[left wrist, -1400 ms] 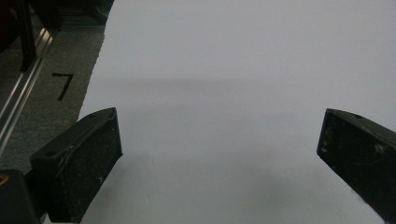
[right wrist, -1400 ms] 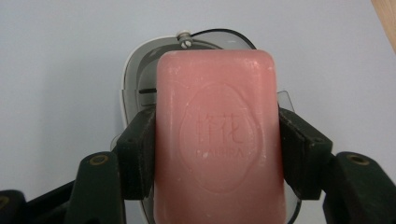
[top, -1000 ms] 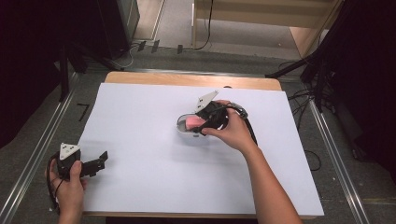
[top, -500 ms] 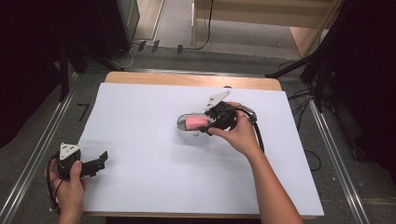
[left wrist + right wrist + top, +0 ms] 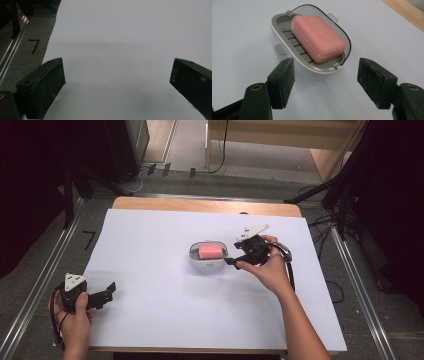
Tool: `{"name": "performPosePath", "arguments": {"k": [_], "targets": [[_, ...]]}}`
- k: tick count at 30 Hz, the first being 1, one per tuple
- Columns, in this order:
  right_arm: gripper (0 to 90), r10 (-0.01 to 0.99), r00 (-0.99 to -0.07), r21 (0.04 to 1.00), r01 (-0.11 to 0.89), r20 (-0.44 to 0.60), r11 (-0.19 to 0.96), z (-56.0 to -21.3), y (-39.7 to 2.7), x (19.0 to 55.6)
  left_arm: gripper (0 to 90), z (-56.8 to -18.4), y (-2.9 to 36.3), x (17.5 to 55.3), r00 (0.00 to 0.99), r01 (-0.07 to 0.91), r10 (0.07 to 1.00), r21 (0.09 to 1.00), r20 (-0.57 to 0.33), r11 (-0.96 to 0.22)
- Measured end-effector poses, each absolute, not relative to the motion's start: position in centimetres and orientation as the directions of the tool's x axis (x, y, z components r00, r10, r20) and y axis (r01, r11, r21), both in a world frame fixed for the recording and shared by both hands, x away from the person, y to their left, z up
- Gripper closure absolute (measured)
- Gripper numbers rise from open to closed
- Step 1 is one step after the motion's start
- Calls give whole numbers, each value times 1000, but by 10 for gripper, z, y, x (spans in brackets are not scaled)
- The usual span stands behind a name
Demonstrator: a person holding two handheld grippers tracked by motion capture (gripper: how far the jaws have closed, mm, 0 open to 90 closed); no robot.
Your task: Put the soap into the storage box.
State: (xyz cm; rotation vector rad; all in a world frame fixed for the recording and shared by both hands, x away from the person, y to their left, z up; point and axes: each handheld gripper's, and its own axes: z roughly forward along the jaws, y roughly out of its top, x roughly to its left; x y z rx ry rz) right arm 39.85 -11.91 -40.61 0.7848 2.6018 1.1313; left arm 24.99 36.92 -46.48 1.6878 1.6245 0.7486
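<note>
Between the parted jaws of the right gripper (image 5: 325,82), just ahead of the pads: a white soap dish (image 5: 287,37), untouched.
Jaws have just been opening and clasp nothing; a pink soap bar (image 5: 318,37) lies in the dish, mid-table on the white sheet (image 5: 160,230). Left gripper (image 5: 117,82) rests released and empty at the sheet's near left corner, well apart.

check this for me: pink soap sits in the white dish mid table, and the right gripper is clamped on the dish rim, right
Not quite. The soap does sit in the dish, but the right gripper is not clamped on it: the right gripper view shows its jaws open, just short of the rim, touching nothing.
</note>
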Motion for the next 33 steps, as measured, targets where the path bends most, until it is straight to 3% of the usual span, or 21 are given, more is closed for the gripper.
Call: {"name": "performPosePath", "arguments": {"k": [4, 16, 33], "targets": [[161, 661, -745, 706, 419, -93, 572, -412, -127, 382, 1, -465, 369, 250, 60, 612, 997, 790, -44, -2], [6, 714, -700, 701, 504, -12, 505, -430, -152, 361, 1, -465, 369, 250, 63, 612, 997, 791, -40, -7], [0, 767, -641, 720, 542, 22, 432, -448, -184, 340, 1, -465, 368, 250, 61, 614, 998, 789, -35, -10]]}}
